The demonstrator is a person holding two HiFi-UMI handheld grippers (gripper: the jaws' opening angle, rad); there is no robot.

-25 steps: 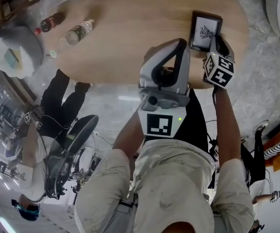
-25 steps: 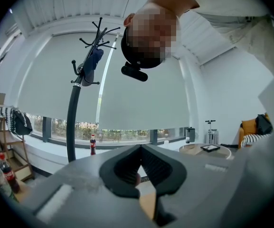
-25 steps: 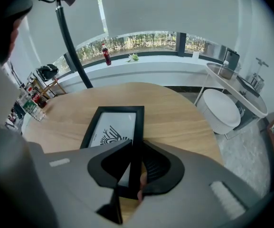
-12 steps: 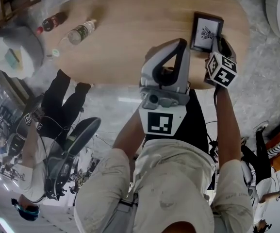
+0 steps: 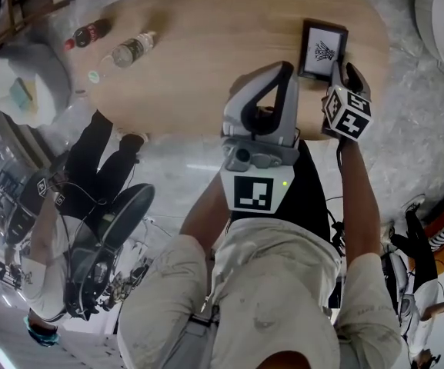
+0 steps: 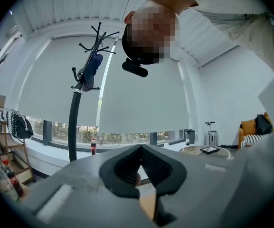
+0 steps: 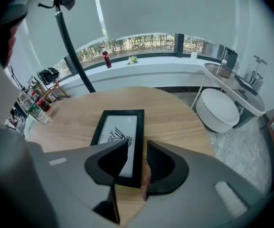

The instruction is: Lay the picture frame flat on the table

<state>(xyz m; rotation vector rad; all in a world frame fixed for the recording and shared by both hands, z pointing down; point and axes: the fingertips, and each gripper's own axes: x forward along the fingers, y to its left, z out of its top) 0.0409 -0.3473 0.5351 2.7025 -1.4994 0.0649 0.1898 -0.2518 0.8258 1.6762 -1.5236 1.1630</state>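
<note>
The black picture frame (image 5: 322, 50) with a white print lies flat on the oval wooden table (image 5: 206, 44), near its right end. My right gripper (image 5: 343, 74) points steeply down over the frame's near right corner. Its jaws have just been opening. In the right gripper view the frame (image 7: 118, 139) has its right border under the gap of the right gripper (image 7: 137, 151), and the pads stand off it. My left gripper (image 5: 282, 69) is held level over the table's near edge. In the left gripper view the left gripper (image 6: 139, 148) has its jaws together with nothing between them.
A cola bottle (image 5: 87, 33), a water bottle (image 5: 129, 50) and a loose cap (image 5: 93, 76) lie at the table's left end. A white round stool (image 7: 221, 109) stands beside the table. A person sits at the lower left (image 5: 91, 206). A coat stand (image 6: 77, 113) rises by the window.
The right gripper's jaws have spread apart at the frame's near corner. The frame lies flat in the same spot. The left gripper has stayed put.
</note>
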